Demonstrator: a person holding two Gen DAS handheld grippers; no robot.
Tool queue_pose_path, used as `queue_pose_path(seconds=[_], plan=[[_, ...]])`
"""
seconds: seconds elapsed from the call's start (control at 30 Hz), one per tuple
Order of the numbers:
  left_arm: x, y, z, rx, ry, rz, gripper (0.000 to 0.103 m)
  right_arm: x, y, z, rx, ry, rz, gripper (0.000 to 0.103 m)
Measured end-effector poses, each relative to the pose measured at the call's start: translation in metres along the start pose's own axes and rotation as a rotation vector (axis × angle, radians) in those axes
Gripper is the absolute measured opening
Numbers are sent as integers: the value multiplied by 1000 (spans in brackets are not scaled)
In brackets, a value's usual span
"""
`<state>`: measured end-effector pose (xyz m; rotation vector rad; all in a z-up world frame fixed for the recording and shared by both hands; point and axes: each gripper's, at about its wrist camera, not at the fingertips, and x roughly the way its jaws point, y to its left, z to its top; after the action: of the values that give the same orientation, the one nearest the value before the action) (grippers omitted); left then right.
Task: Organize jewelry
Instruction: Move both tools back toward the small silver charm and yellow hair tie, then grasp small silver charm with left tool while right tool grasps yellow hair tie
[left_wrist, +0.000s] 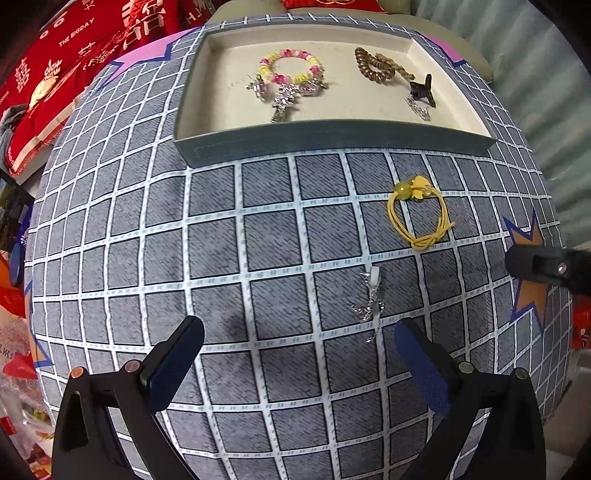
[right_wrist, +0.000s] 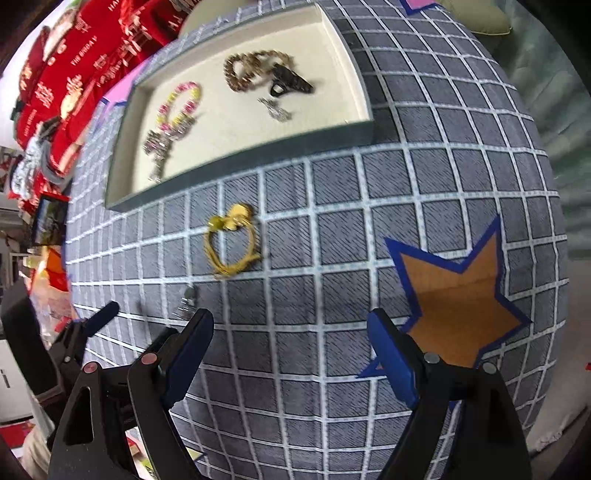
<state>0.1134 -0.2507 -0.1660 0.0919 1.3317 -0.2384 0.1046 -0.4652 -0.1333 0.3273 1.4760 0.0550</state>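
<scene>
Both the left gripper (left_wrist: 299, 354) and the right gripper (right_wrist: 290, 350) are held wide apart with nothing between the jaws, probably because the yellow band (left_wrist: 419, 214) and the silver chain (left_wrist: 369, 308), lying just before the tray (left_wrist: 332, 142), are not yet collected.

yellow hair tie (left_wrist: 419, 214), silver chain (left_wrist: 370, 308), outside tray (left_wrist: 332, 138)

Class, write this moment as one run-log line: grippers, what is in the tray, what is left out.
left gripper: open | right gripper: open | tray: beaded bracelet | cloth: yellow hair tie, silver chain
</scene>
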Motion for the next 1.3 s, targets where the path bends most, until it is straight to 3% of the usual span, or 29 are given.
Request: queue_pose_path(seconds=[0.27,0.63,0.87,1.1,1.3], plan=[[7,-8,4,3,4,1,103,7,-4,2,-19,23,-20,87],[16,-9,5,-12,-5,11,103,23,20,23,-101,0,-56,87],[26,-17,5,-7,-12,16,103,37,42,39,-169,-17,-88,73],[37,-30,13,4,-22,36,90,51,71,55,-237,-37,-123,60],[34,-36,16,15,-39,32,73,62,101,55,-343,-61,-222,49]])
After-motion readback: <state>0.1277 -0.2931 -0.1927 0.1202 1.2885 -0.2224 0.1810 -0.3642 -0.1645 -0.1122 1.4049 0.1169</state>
